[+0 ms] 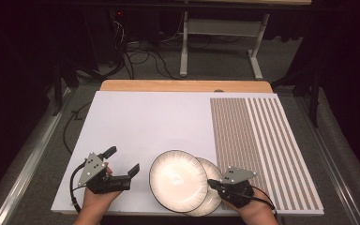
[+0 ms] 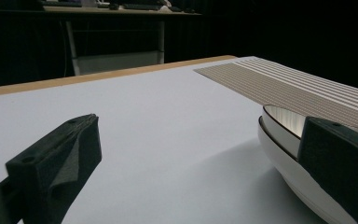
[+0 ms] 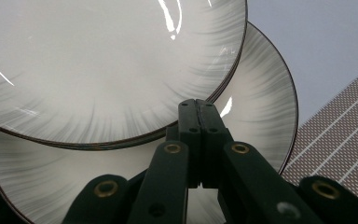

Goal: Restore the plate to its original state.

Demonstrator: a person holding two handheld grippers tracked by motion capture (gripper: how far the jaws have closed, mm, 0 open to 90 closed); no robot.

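Note:
Two white plates with grey-streaked rims lie overlapped near the front edge of the white board. The upper plate (image 1: pixel 178 180) (image 3: pixel 98 60) rests partly on the lower plate (image 1: pixel 214 192) (image 3: pixel 256 107). My right gripper (image 1: pixel 212 183) (image 3: pixel 198 106) is shut with nothing visible between its jaws. It sits over the lower plate, its tips right at the upper plate's rim. My left gripper (image 1: pixel 122 161) (image 2: pixel 200 163) stands open just left of the plates, apart from them. The stacked plates' edges (image 2: pixel 279 135) show beside its right jaw.
The white board (image 1: pixel 140 117) lies on a wooden table (image 1: pixel 183 85). A brown striped mat (image 1: pixel 262 136) (image 2: pixel 279 81) covers the board's right part. Beyond the table are a desk frame (image 1: pixel 215 33) and cables on the floor (image 1: pixel 140 58).

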